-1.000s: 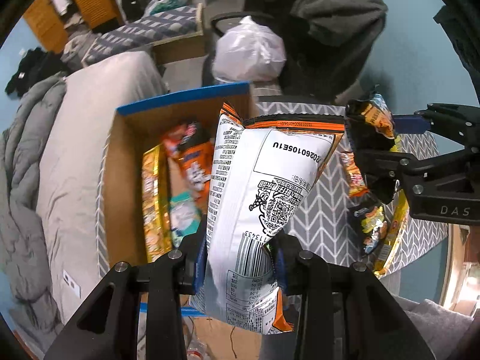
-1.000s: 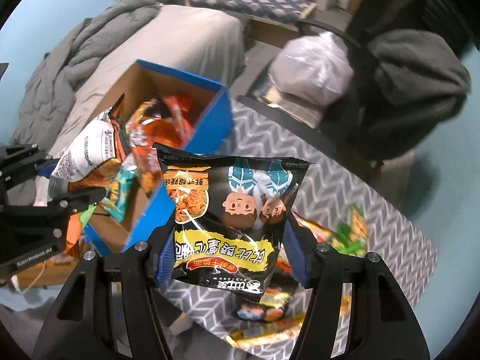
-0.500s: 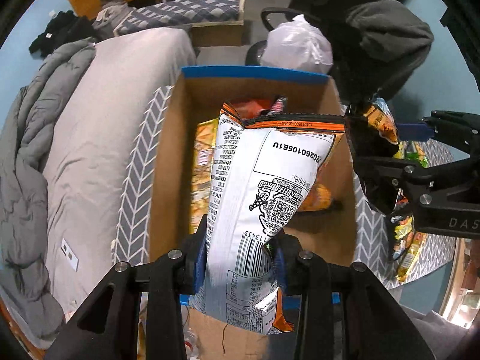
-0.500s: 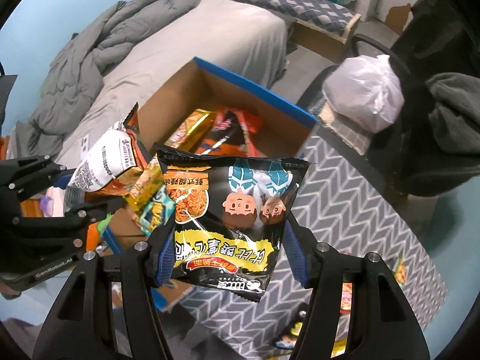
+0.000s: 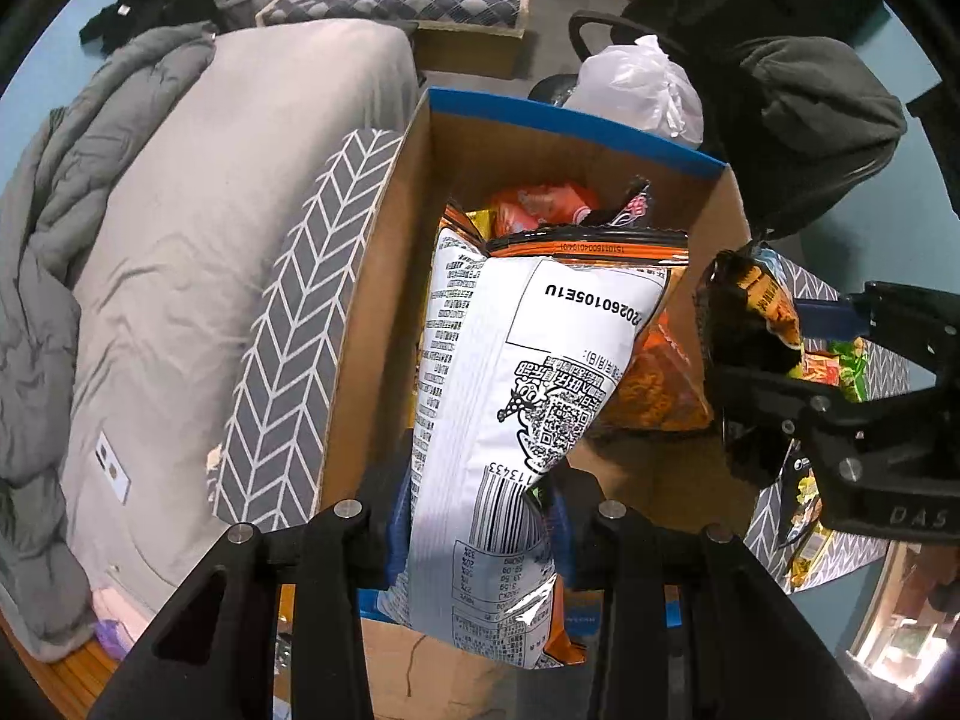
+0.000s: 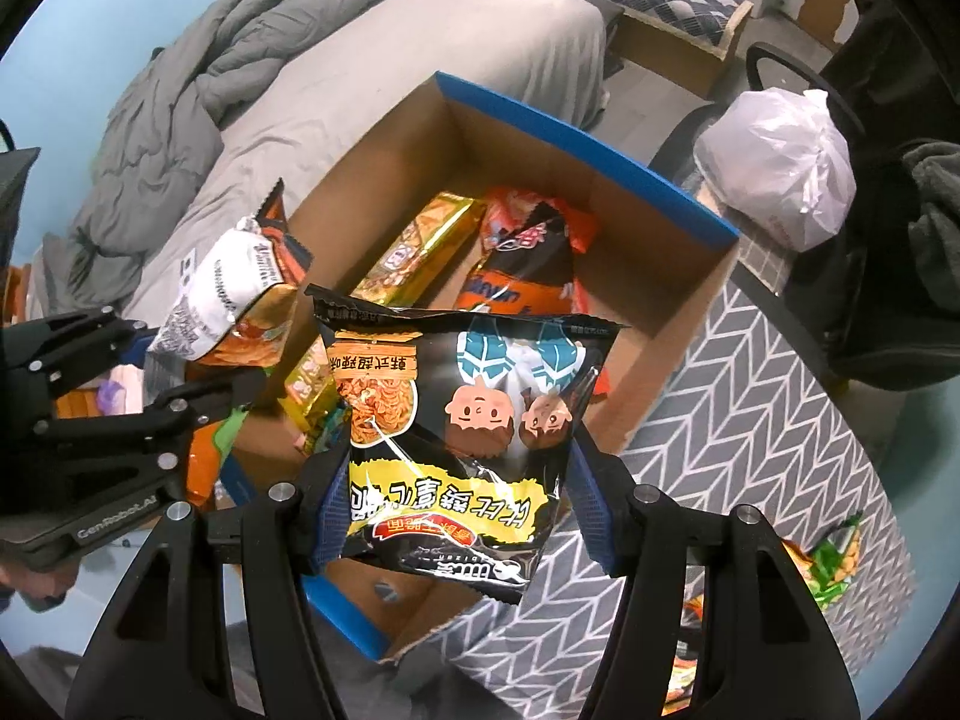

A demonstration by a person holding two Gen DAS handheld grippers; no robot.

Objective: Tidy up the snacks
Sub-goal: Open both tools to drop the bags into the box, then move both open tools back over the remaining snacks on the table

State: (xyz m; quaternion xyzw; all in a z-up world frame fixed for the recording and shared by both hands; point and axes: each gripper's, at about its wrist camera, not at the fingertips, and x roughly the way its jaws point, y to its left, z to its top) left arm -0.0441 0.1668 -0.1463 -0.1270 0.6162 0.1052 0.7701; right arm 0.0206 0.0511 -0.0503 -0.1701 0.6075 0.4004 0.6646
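Observation:
My left gripper (image 5: 480, 498) is shut on a white and orange snack bag (image 5: 528, 396) and holds it upright over the open cardboard box (image 5: 384, 300). My right gripper (image 6: 456, 492) is shut on a black noodle-snack bag (image 6: 456, 420), hanging above the near end of the same blue-rimmed box (image 6: 588, 138). A gold packet (image 6: 420, 246) and an orange and black packet (image 6: 522, 276) lie inside the box. Each gripper shows in the other's view: the right gripper (image 5: 780, 372) beside the box's right wall, the left gripper (image 6: 180, 360) over its left wall.
The box stands on a grey chevron tablecloth (image 6: 750, 420) with loose snacks (image 6: 834, 552) at its right end. A bed with a grey duvet (image 6: 360, 60) lies to the left. A white plastic bag (image 6: 780, 168) sits on a dark chair behind the box.
Both grippers have carried their bags sideways from above the tablecloth to above the box and sunk a little. Both grips are unchanged.

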